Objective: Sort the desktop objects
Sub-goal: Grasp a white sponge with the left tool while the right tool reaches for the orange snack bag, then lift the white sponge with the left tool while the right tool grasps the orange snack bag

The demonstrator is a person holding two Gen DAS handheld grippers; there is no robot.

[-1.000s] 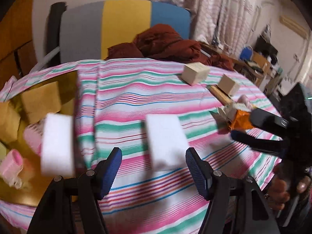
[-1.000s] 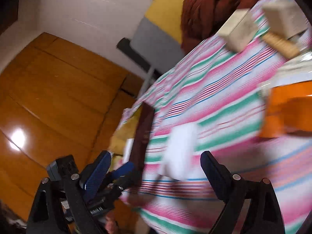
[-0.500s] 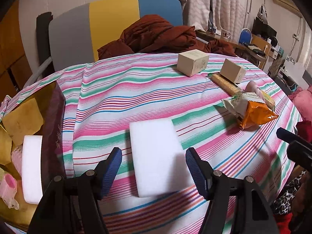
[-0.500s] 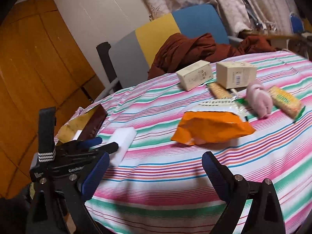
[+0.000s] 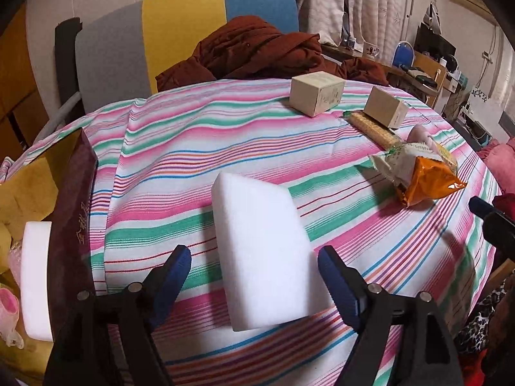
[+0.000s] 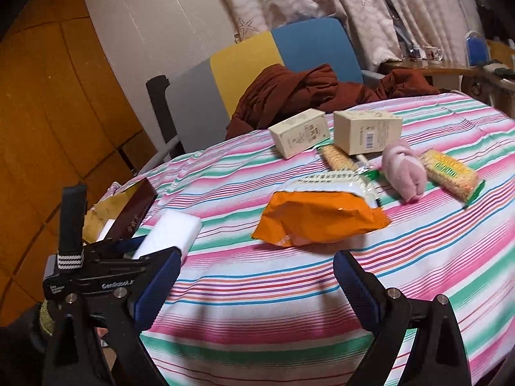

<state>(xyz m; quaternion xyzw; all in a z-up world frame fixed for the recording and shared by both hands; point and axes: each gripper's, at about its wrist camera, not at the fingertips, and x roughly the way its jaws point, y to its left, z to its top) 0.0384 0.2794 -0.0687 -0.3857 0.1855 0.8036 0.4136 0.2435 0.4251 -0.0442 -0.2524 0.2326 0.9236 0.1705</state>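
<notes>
Since the earlier frame, our left gripper has just opened, straddling the sponge at frame center unclamped; right gripper released, empty.

**Materials and finishes on the table**

The tablecloth is woven cloth, matt, striped and slightly creased. The white block is seen as soft, matt foam with a fine, even surface; a second one looks alike. The two small boxes are made of matt printed card. The orange packet is glossy, crinkled film. The pink roll appears fuzzy, like fleece. The dark red box wall is smooth and glossy, its lining yellow satin-like cloth. The gripper fingers are matt black plastic with ribbed blue pads and bright metal screws
</notes>
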